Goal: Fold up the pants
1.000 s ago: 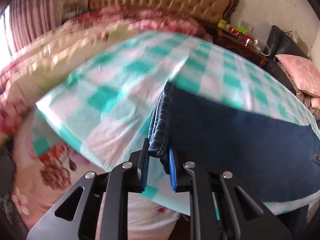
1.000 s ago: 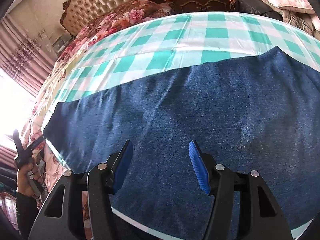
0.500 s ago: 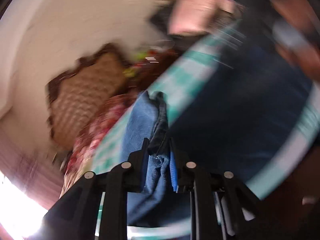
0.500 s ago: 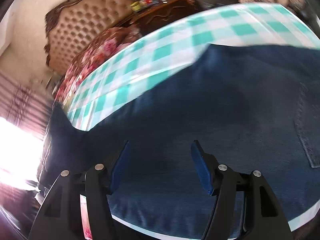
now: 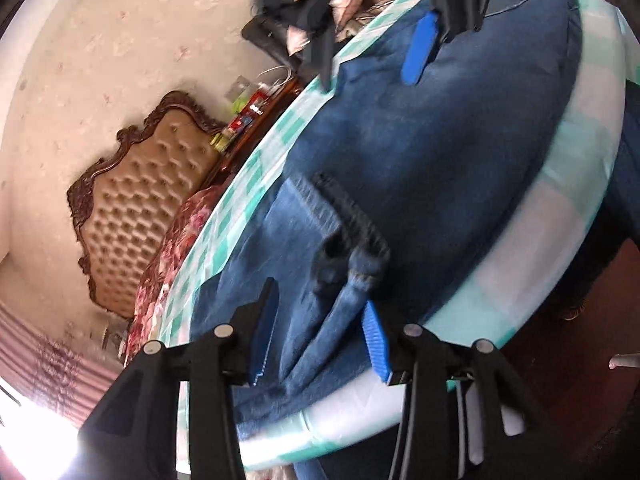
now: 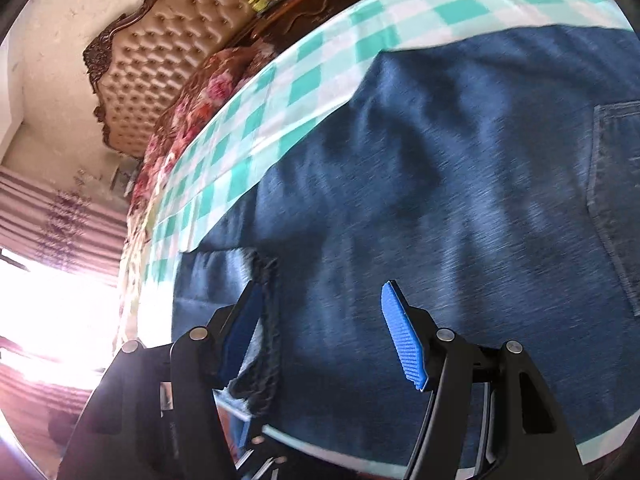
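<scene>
Dark blue pants (image 5: 420, 152) are spread flat on the checked cloth (image 6: 304, 80), hem folded over; left gripper (image 5: 320, 344) and right gripper (image 6: 320, 332) are held apart.

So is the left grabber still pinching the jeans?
Apart. The left wrist view shows the left gripper open, with gaps between its pads and the jeans.

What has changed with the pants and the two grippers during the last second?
The left gripper carried the leg end over onto the pants and opened, letting it go; the folded hem now lies on top. The right gripper stayed open above the pants, which remain on the checked cloth.
</scene>
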`<action>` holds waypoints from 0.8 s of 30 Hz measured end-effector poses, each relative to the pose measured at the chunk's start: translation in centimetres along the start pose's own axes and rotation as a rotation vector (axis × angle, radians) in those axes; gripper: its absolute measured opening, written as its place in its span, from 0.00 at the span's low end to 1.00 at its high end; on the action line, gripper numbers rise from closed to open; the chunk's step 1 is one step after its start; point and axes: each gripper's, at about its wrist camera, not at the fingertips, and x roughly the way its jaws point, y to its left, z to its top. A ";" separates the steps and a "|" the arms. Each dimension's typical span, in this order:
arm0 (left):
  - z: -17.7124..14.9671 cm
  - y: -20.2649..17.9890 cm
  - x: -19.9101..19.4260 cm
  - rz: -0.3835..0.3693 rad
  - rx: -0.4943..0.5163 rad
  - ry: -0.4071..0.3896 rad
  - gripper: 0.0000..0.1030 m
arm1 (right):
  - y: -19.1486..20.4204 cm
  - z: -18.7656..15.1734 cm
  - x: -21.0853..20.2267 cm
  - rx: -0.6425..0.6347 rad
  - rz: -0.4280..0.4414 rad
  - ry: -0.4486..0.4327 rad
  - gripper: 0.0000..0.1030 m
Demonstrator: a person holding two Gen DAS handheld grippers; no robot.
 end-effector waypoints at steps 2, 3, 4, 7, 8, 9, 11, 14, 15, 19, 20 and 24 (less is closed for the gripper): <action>0.1 0.5 0.4 -0.066 -0.030 0.002 0.14 | 0.3 -0.3 0.5 0.024 0.044 0.047 0.60; 0.2 1.3 0.3 -0.070 -0.070 -0.010 0.13 | 0.6 -0.4 0.8 0.036 0.070 0.080 0.65; 0.1 2.3 0.0 -0.076 -0.125 -0.024 0.12 | 0.8 -0.4 1.1 0.045 0.094 0.104 0.71; -0.1 4.9 -0.8 -0.087 -0.237 -0.053 0.11 | 2.0 -0.4 2.6 0.093 0.180 0.200 0.75; 0.0 5.6 -1.0 -0.087 -0.252 -0.060 0.11 | 2.4 -0.4 3.0 0.098 0.183 0.216 0.75; -0.1 6.2 -1.2 -0.084 -0.265 -0.069 0.11 | 3.1 -0.3 3.5 0.095 0.178 0.230 0.75; -0.1 6.6 -1.6 -0.079 -0.280 -0.080 0.11 | 4.3 -0.3 4.3 0.082 0.168 0.247 0.75; -0.2 7.3 -1.9 -0.083 -0.295 -0.092 0.11 | 5.9 0.0 6.2 0.072 0.169 0.287 0.75; -0.3 7.3 -2.0 -0.084 -0.297 -0.094 0.11 | 6.6 0.3 7.1 0.069 0.159 0.290 0.75; -0.1 7.6 -2.0 -0.072 -0.287 -0.104 0.10 | 9.3 1.5 9.1 -0.065 0.049 0.251 0.21; 0.2 7.5 -2.2 -0.063 -0.277 -0.110 0.10 | 10.0 1.9 9.0 -0.112 0.026 0.233 0.14; 2.7 6.1 -3.2 -0.053 -0.247 -0.160 0.10 | 11.2 2.9 4.9 -0.263 0.035 0.120 0.10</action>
